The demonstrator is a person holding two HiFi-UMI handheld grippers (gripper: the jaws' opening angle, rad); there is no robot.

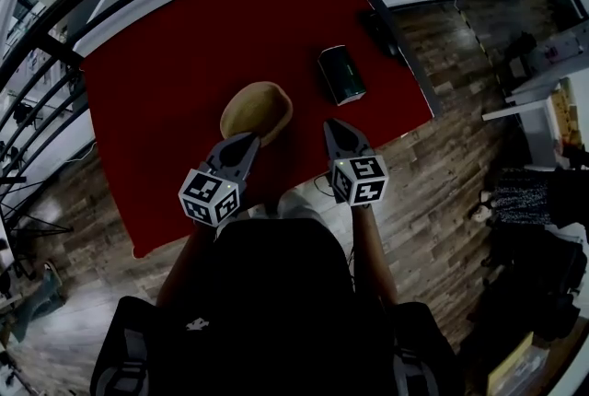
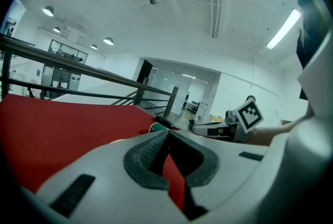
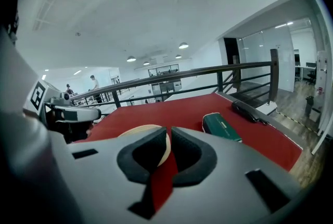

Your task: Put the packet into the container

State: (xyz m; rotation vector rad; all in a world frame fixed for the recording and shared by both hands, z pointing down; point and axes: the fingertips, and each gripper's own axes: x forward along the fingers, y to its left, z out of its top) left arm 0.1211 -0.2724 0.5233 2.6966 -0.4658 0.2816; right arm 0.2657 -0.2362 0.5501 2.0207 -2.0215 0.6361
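- One dark green packet [image 1: 341,74] lies flat on the red table [image 1: 166,81], toward its right side. Nothing touches it and nothing rests on it, so it looks ready to be picked up.
- In the right gripper view the packet [image 3: 221,127] sits ahead and to the right of the jaw tips, apart from them, with bare red cloth between.
- Left of the packet and closer to the person stands the container [image 1: 256,111], a round tan bowl with its mouth facing up, so it can take the packet from above. It looks empty.
- Bowl and packet are near each other but not touching.
- The right gripper [image 1: 331,125] hovers just short of the packet, angled slightly down toward the table. Its jaws are pressed together at the tips with nothing between them; only red cloth and the bowl's rim [image 3: 140,131] show through the gap behind the tips.
- The left gripper [image 1: 250,138] points at the near edge of the bowl, very close to it. Its jaws also meet at the tips [image 2: 167,133] and hold nothing.
- Judging from this, the pick has not begun; the right gripper is the nearer one and would need to open before closing on the packet.
- A slim black object [image 1: 379,30] lies beyond the packet at the table's far right edge, apart from it.
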